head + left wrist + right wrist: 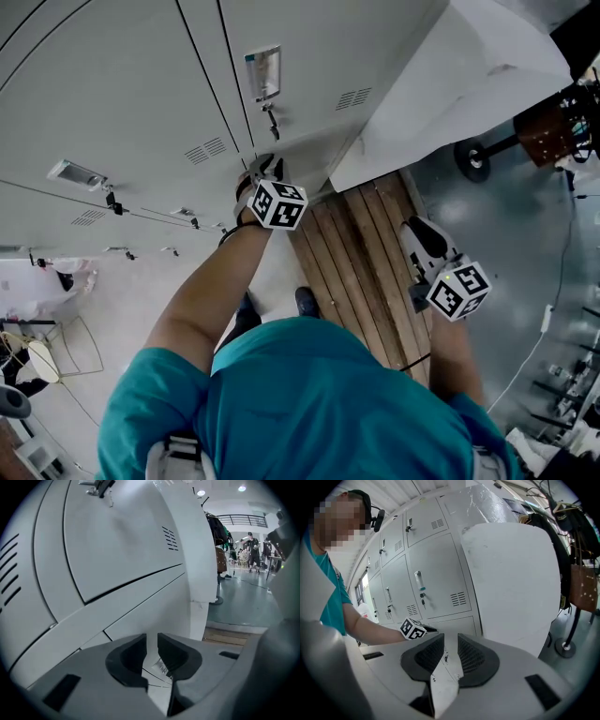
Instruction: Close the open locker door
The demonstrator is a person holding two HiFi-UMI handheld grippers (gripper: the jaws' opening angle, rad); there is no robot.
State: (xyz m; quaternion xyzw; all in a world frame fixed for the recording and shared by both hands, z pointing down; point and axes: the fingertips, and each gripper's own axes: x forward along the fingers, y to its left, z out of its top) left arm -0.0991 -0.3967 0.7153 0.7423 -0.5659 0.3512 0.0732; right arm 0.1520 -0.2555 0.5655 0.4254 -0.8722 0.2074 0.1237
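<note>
White on white: easy to misjudge the door (422, 103) edge, skid off it, or shove hard enough to bounce it back unlatched. Stands swung wide and untouched, just right of left tongs (265, 171) and ahead of right tongs (419, 234); both slightly parted, pinching nothing.

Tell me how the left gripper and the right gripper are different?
The left gripper is right up at the lockers; the right gripper hangs over the wooden boards. The left gripper is held further out than the right gripper. Both have jaws a little apart.
</note>
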